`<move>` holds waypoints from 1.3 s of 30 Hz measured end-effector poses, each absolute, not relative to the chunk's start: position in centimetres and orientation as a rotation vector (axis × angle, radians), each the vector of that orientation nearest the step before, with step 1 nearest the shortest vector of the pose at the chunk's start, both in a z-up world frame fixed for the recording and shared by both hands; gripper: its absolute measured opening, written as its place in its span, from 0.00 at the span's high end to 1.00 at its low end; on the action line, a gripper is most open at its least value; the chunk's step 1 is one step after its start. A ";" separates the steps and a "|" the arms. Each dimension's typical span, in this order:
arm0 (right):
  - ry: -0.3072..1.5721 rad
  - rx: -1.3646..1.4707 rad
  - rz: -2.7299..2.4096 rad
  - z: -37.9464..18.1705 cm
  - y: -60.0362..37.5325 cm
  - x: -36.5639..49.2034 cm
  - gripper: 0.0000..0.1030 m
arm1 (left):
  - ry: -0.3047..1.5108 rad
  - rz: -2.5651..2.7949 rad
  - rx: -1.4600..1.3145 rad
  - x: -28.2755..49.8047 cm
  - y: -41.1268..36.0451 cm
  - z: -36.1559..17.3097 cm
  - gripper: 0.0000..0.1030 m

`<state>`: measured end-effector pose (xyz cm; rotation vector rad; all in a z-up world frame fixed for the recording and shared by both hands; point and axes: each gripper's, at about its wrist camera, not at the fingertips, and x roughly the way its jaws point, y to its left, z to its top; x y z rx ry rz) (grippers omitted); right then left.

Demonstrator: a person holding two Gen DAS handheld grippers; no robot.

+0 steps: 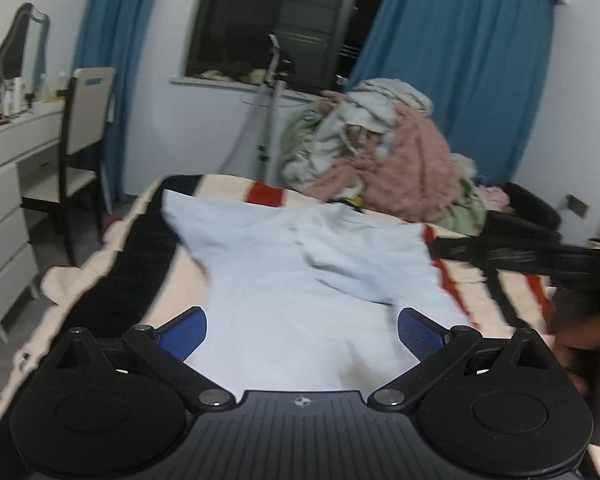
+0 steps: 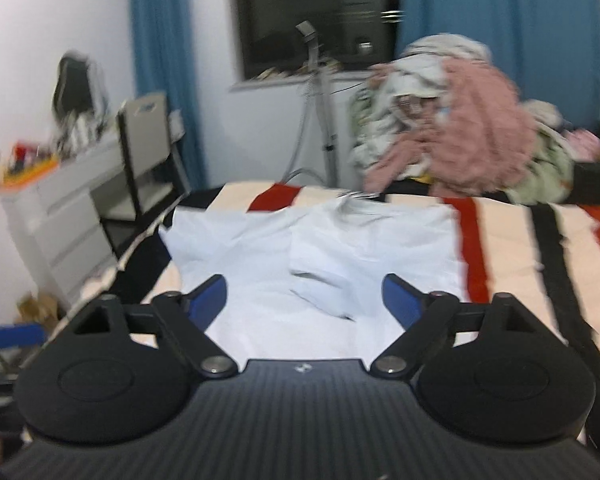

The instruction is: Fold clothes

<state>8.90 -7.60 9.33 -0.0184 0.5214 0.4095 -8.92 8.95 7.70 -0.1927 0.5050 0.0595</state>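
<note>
Left gripper [image 1: 302,334]: fingers spread wide, blue pads facing each other, nothing between them but the cloth surface beyond. The pale blue shirt [image 1: 284,276] lies spread flat on the striped blanket [image 1: 112,264], directly ahead of and beneath the gap between the left fingers; its lower body fills the space between the pads, though contact cannot be confirmed. One sleeve is folded inward across the chest, ahead of the right-hand finger [image 1: 418,334]; the other sleeve extends outward ahead of the left-hand finger, over a black stripe. Right gripper [image 2: 304,300]: fingers likewise spread wide and holding nothing. In its view the shirt [image 2: 260,248] again lies ahead of and between the fingers, the folded-in sleeve tip reaching closest to the right-hand finger [image 2: 400,300]. That view is motion-blurred. In the left wrist view, the right gripper [image 1: 496,256] enters as a dark blurred shape, well to the right of the fingers, beside the shirt's edge. A heap of unfolded laundry [image 1: 380,148] sits beyond the shirt, at the far right of the bed.
</note>
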 end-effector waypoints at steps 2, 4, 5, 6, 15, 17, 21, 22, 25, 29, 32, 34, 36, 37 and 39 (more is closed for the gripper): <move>0.529 -0.048 0.452 7.1 -4.2 12.1 0.21 | 0.502 0.084 -0.208 -8.0 10.8 6.2 0.00; 0.537 -0.066 0.500 4.9 -0.5 15.3 0.21 | 0.508 0.114 -0.259 -7.1 13.2 4.7 0.00; 0.536 -0.081 0.530 3.8 1.5 16.6 0.22 | 0.518 0.127 -0.282 -6.5 14.3 3.8 0.00; 0.535 -0.096 0.560 2.8 3.5 18.0 0.22 | 0.527 0.141 -0.298 -5.9 15.2 3.1 0.00; 0.507 -0.267 0.737 -4.3 18.1 25.5 0.22 | 0.541 0.257 -0.308 -1.1 19.3 -1.4 0.00; 0.481 -0.258 0.683 -5.0 19.6 27.1 0.32 | 0.547 0.269 -0.308 -0.2 19.7 -2.1 0.00; 0.484 -0.217 0.586 -5.3 20.4 29.8 0.49 | 0.544 0.284 -0.325 1.2 20.2 -2.9 0.00; 0.476 -0.240 0.573 -5.2 20.8 30.0 0.69 | 0.541 0.288 -0.337 1.3 20.3 -3.0 0.00; 0.433 -0.288 0.522 -4.0 20.6 29.5 0.89 | 0.528 0.293 -0.359 1.2 20.2 -3.2 0.00; 0.369 -0.224 0.477 -0.3 16.5 28.9 0.90 | 0.497 0.263 -0.337 0.4 18.8 -2.6 0.00; 0.318 -0.172 0.432 2.5 11.6 29.0 0.90 | 0.495 0.218 -0.326 -0.7 17.1 -1.9 0.00; 0.287 -0.138 0.399 4.3 8.1 29.1 0.90 | 0.493 0.164 -0.338 -1.7 15.8 -1.5 0.00; 0.261 -0.095 0.359 5.4 4.3 29.5 0.90 | 0.476 0.111 -0.318 -2.7 14.2 -1.3 0.00; 0.250 -0.070 0.336 5.7 2.2 29.7 0.90 | 0.467 0.084 -0.308 -3.2 13.4 -1.1 0.00; 0.233 -0.019 0.289 5.9 -1.9 30.3 0.90 | 0.467 0.035 -0.276 -3.5 11.7 -1.3 0.00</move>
